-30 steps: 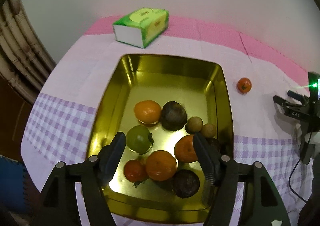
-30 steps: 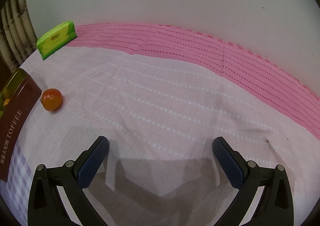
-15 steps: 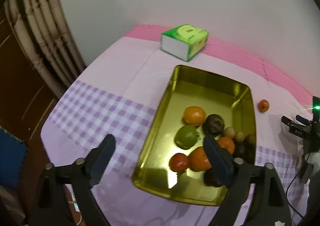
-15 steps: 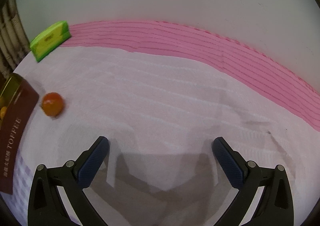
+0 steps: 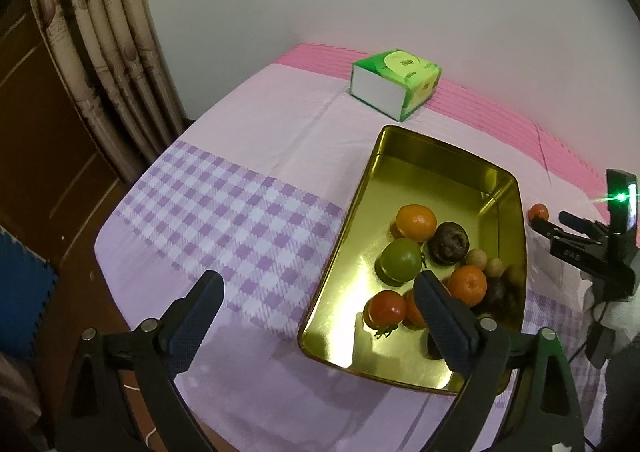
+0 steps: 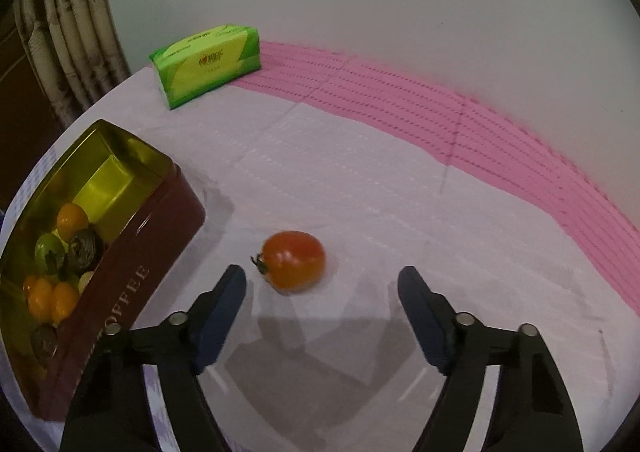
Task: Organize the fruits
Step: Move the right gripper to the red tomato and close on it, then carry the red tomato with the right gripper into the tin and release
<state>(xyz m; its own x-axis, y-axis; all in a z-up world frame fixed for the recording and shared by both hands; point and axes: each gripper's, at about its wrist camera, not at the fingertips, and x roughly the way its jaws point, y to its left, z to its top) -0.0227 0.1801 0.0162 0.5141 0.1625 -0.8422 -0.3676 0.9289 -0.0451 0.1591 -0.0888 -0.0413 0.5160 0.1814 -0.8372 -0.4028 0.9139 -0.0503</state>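
Right wrist — tin (image 6: 132,252) lettering "OFFEE", close tomato (image 6: 295,260)

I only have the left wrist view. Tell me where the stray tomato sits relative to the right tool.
Observer: The tomato lies on the cloth just ahead of the right tool, nearer its left finger, not yet between the fingers.
Operator: Report the tool's state.
Observer: Its jaws stand wide open, holding nothing.
Operator: Give me the tomato's orientation.
Observer: Its green stem points left, toward the tin.
Operator: Describe the tin's outside; I only see gold.
Observer: The outer wall is dark red, with lettering ending "OFFEE".
Operator: Anything between the tomato and the tin?
Observer: Only bare cloth; the tissue pack sits far behind, near the wall.
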